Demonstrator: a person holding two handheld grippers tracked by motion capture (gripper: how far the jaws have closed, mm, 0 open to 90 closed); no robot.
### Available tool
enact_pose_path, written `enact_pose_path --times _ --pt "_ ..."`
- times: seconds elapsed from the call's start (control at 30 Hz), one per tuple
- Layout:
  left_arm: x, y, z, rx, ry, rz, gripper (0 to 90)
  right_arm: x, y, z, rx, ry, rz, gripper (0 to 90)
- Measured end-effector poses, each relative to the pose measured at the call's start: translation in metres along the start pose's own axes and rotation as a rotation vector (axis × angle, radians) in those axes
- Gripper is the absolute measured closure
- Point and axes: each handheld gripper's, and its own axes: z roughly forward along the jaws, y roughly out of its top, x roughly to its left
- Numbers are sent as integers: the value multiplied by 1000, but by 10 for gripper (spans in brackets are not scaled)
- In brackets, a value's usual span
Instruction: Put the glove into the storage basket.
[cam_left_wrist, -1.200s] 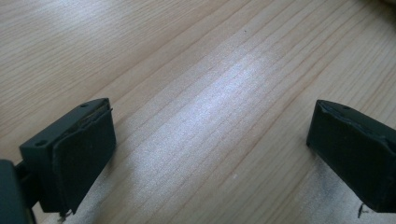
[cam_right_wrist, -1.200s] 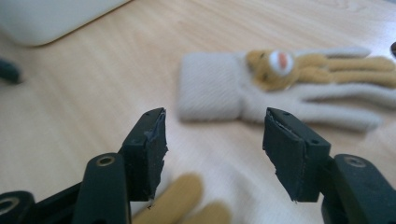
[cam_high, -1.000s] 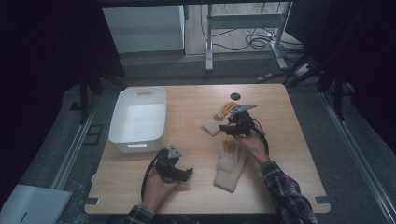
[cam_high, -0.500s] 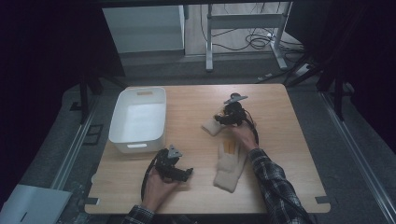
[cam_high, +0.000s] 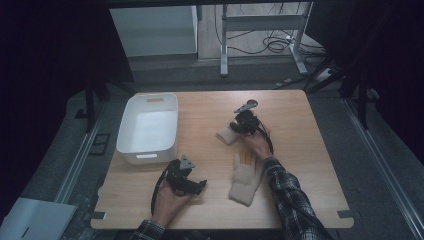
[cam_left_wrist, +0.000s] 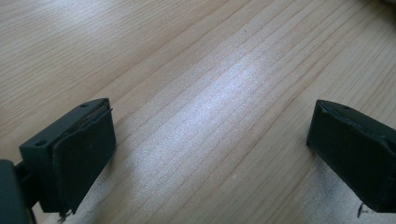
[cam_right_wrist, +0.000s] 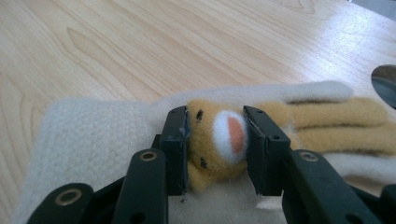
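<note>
Two cream gloves (cam_high: 246, 176) and one white bin (cam_high: 148, 128); right gripper (cam_right_wrist: 215, 140) jaws just closed onto one glove's tan patch, left gripper (cam_high: 200, 185) jaws apart.

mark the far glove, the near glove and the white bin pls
far glove (cam_right_wrist: 219, 135), right gripper view, on the orange animal face squeezed between the jaws.
near glove (cam_high: 245, 181), high view, on the cream palm near the table's front.
white bin (cam_high: 145, 156), high view, on its front wall.

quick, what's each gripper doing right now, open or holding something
Left gripper: open, jaws wide over bare table, nothing between them.
Right gripper: jaws have just been closing and now clamp the orange animal patch on the cream glove.
</note>
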Motion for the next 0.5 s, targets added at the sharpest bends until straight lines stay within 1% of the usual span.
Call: enact_pose_path --times 0.07,0.23,0.27,0.3,0.37,0.47,0.5 --pt "0 0 0 0 0 0 12 0 -1 -3 3 2 -8 632" --pt "0 0 0 2 0 1 12 -6 3 -21 -19 31 9 634" --pt "0 0 0 2 0 1 12 -6 3 -21 -19 31 9 634" --pt "0 0 0 2 0 2 12 -8 5 -27 -28 38 16 634" --pt "0 0 0 1 0 0 12 -9 8 -38 -45 54 17 634" --pt "0 0 0 2 0 1 13 -8 11 -53 -60 72 3 634" --pt "0 0 0 2 0 1 12 -7 12 -62 -69 86 -8 634"
